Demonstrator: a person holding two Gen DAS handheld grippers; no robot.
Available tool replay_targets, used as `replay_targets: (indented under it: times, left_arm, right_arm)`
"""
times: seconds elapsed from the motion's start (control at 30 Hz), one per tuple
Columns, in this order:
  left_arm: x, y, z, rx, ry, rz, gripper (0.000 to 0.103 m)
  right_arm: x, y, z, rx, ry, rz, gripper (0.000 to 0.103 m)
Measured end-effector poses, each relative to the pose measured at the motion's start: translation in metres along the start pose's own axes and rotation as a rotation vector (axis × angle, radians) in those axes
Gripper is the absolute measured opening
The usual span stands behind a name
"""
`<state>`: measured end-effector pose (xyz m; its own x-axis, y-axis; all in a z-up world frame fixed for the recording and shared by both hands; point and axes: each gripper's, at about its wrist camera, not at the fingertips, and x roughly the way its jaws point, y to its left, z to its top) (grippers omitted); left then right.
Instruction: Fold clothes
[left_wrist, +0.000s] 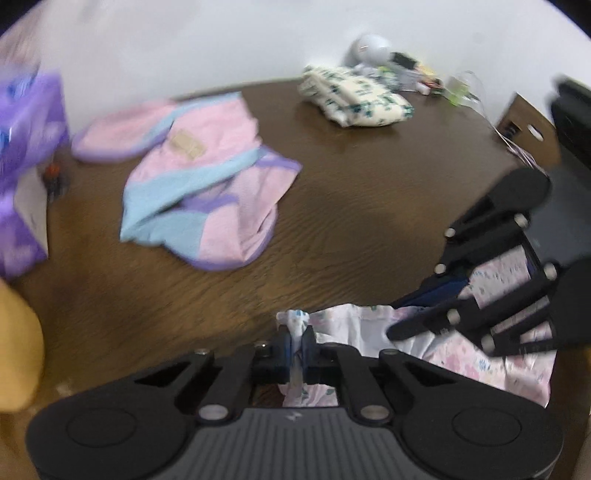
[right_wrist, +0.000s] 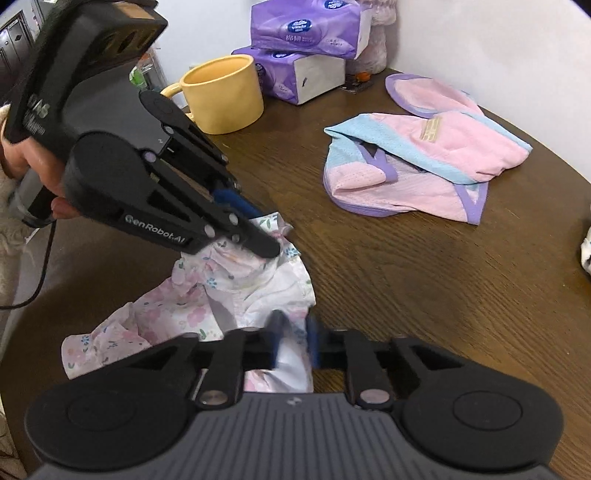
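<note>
Across the dark brown wood-grain table (right_wrist: 443, 280) there's a bunch of stuff spread out, so going big to small. Biggest piece of laundry is the pink, light-blue and purple garment (right_wrist: 417, 166) lying crumpled toward the far side, well apart from both grippers, not folded.

Next is the white floral garment (right_wrist: 207, 306) with little pink and blue flowers, bunched up at the near edge of the table. Both grippers have hold of it. In the right wrist view the left gripper (right_wrist: 258, 236) comes in from the left with a hand (right_wrist: 33, 162) around its handle, and its jaws are closed down on a gathered bit of the fabric. The left wrist view shows the same thing up close: left gripper (left_wrist: 297, 345) jaws nearly together with a thin pinch of cloth sticking up between the blue pads. The right gripper (right_wrist: 293, 341) has its jaws a little wider, but there's a fold of the floral cloth clamped between them too.

Back by the wall: two purple tissue packs (right_wrist: 303, 48) stacked, and a yellow mug (right_wrist: 221, 96) just beside them. The left wrist view is pretty blurry, but you can make out a folded white cloth with green print (left_wrist: 354, 96) at the far edge.
</note>
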<state>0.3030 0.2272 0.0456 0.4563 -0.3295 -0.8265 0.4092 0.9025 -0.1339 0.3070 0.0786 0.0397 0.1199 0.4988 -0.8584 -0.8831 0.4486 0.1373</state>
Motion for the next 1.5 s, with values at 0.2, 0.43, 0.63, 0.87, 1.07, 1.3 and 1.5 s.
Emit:
replay_targets:
  times: [0.2,0.43,0.63,0.87,1.07,1.3,1.5]
  left_arm:
    - [-0.043,-0.071,-0.040,0.425,-0.199,0.191,0.003]
    - [-0.061,-0.134,-0.125,0.872,-0.314,0.345,0.006]
    - [-0.041,-0.140,-0.161,1.022,-0.227,0.463,0.008]
    - [-0.019,-0.142,-0.177,1.246,-0.175,0.622,0.008]
    - [-0.017,-0.133,-0.178,1.296,-0.139,0.624,0.011]
    - [-0.052,-0.118,-0.166,1.063,-0.122,0.570,0.032]
    - [-0.091,-0.126,-0.132,0.825,-0.170,0.372,0.047]
  right_arm:
    - [-0.023,0.034,-0.011,-0.175,-0.070,-0.055,0.003]
    - [-0.034,0.102,-0.056,-0.531,-0.094,-0.204,0.003]
    - [-0.019,0.121,-0.075,-0.610,-0.097,-0.245,0.003]
    - [-0.005,0.135,-0.090,-0.659,-0.119,-0.285,0.003]
    - [-0.013,0.134,-0.096,-0.633,-0.137,-0.258,0.007]
    - [-0.025,0.130,-0.099,-0.585,-0.159,-0.224,0.007]
    - [-0.029,0.134,-0.100,-0.596,-0.159,-0.229,0.013]
